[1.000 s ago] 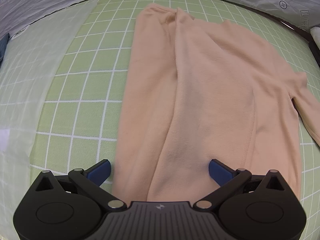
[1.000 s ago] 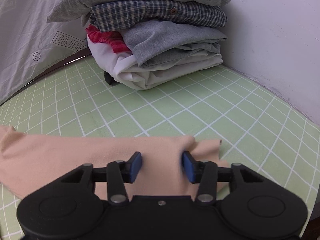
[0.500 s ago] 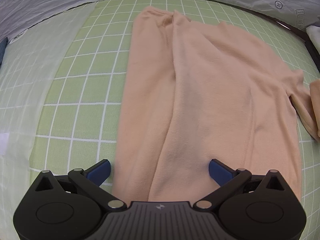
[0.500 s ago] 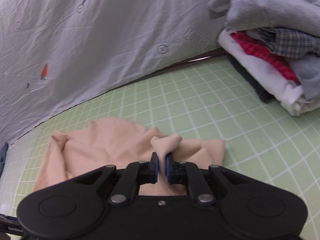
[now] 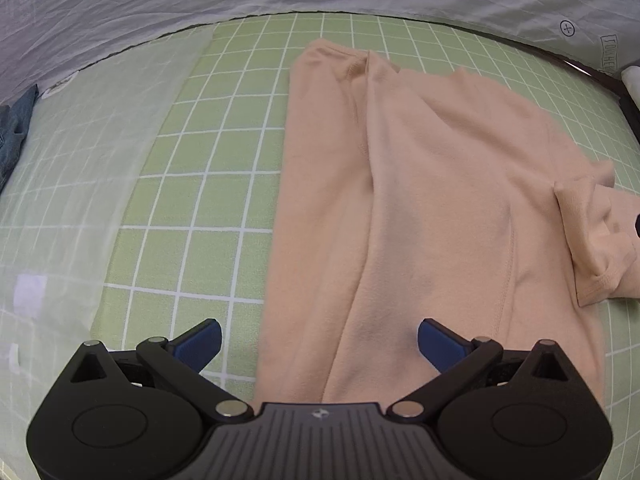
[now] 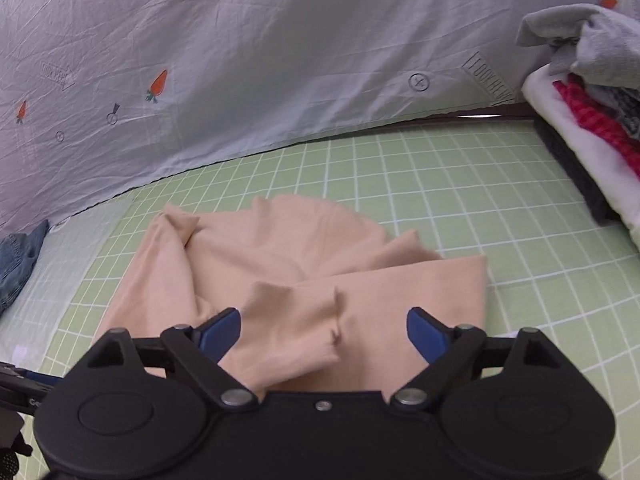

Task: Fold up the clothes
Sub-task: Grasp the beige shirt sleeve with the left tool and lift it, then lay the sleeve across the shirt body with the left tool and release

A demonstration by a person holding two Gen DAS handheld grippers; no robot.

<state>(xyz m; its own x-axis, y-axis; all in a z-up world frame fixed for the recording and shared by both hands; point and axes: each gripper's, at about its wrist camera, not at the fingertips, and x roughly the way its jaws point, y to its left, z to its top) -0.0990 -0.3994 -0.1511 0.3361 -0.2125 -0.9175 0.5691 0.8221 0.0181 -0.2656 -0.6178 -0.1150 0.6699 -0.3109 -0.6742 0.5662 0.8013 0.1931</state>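
A peach long-sleeved top (image 5: 420, 200) lies on the green grid mat (image 5: 208, 200), its left side folded over lengthwise. Its right sleeve (image 5: 592, 236) is folded back onto the body at the right edge. My left gripper (image 5: 319, 342) is open and empty, hovering over the near hem. In the right wrist view the same top (image 6: 288, 264) lies bunched, with the sleeve cuff (image 6: 296, 332) resting loose between the spread fingers. My right gripper (image 6: 324, 330) is open just above that sleeve.
A stack of folded clothes (image 6: 592, 120) stands at the right of the mat. A grey printed sheet (image 6: 260, 60) hangs behind the mat. A piece of denim (image 6: 18, 264) lies at the far left. A translucent plastic sheet (image 5: 72, 184) covers the mat's left part.
My right gripper, shut on the sleeve half a second ago, carried it over the body and has now opened, dropping it. The left gripper stayed open over the hem.
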